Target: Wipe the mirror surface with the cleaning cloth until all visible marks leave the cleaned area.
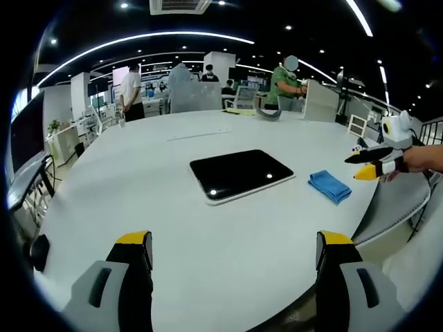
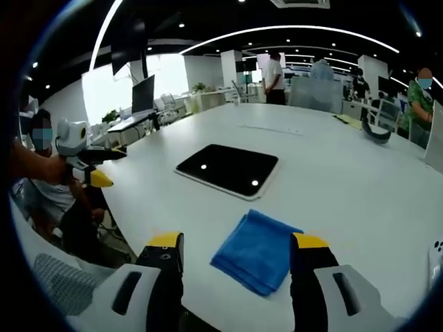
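A dark rectangular mirror (image 1: 241, 173) with a pale rim lies flat in the middle of the white table (image 1: 173, 228), reflecting two ceiling lights. A folded blue cloth (image 1: 329, 185) rests on the table to its right. My left gripper (image 1: 234, 250) stands open over the near table, short of the mirror, holding nothing. The right gripper (image 1: 365, 166) enters that view from the right, beyond the cloth. In the right gripper view the blue cloth (image 2: 257, 250) lies just ahead of my open right gripper (image 2: 237, 251), between its yellow-tipped fingers (image 2: 165, 241), with the mirror (image 2: 228, 169) farther on.
Several people stand by desks and partitions (image 1: 196, 97) at the table's far side. A headset-like object (image 2: 376, 133) lies on the far table. A seated person (image 2: 52, 180) holds the left gripper (image 2: 90, 166) at the table's left edge.
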